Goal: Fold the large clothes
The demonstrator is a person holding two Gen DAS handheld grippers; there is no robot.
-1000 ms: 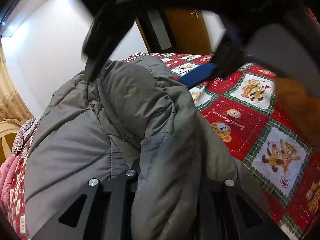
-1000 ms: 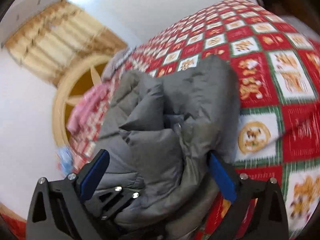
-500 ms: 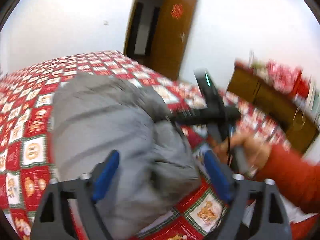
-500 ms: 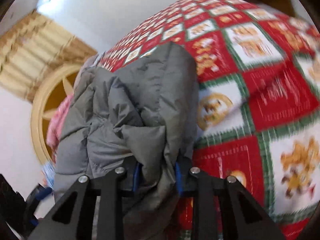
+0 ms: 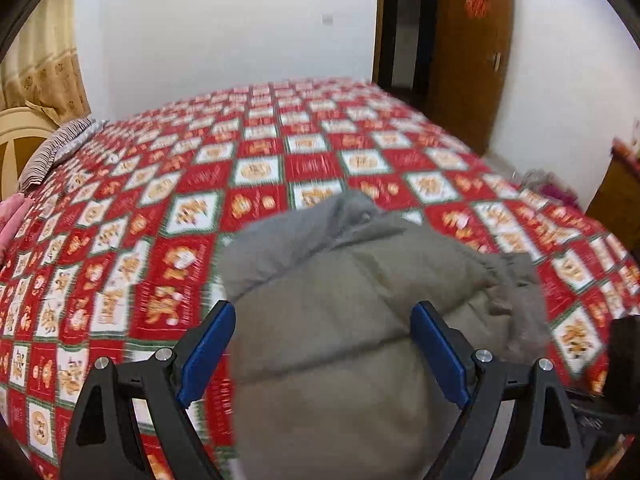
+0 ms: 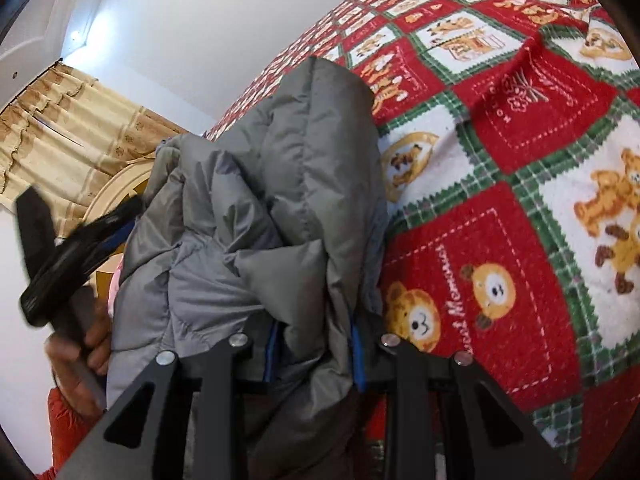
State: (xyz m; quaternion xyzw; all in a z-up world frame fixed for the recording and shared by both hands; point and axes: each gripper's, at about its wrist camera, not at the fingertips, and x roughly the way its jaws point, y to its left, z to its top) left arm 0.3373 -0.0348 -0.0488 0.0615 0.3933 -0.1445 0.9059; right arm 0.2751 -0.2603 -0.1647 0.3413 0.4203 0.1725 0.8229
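Observation:
A bulky grey puffer jacket (image 5: 360, 300) lies bunched on the red and white bear-print bedspread (image 5: 160, 208), near the bed's front edge. My left gripper (image 5: 320, 356) is open, its blue pads (image 5: 208, 348) spread above the jacket without holding it. My right gripper (image 6: 314, 356) is shut on a thick fold of the jacket (image 6: 280, 184), cloth bulging between the blue pads (image 6: 358, 360). The left gripper (image 6: 80, 240) also shows in the right wrist view, blurred, at the jacket's left side.
A striped pillow (image 5: 56, 148) and pink cloth (image 5: 12, 216) lie at the bed's left by the cream headboard (image 5: 16, 136). A brown door (image 5: 468, 52) stands open at the back right. A wooden cabinet (image 5: 620, 192) is at the right.
My left gripper let go of the jacket, opened and pulled back to face the bed. My right gripper closed on a fold of the jacket and stays clamped.

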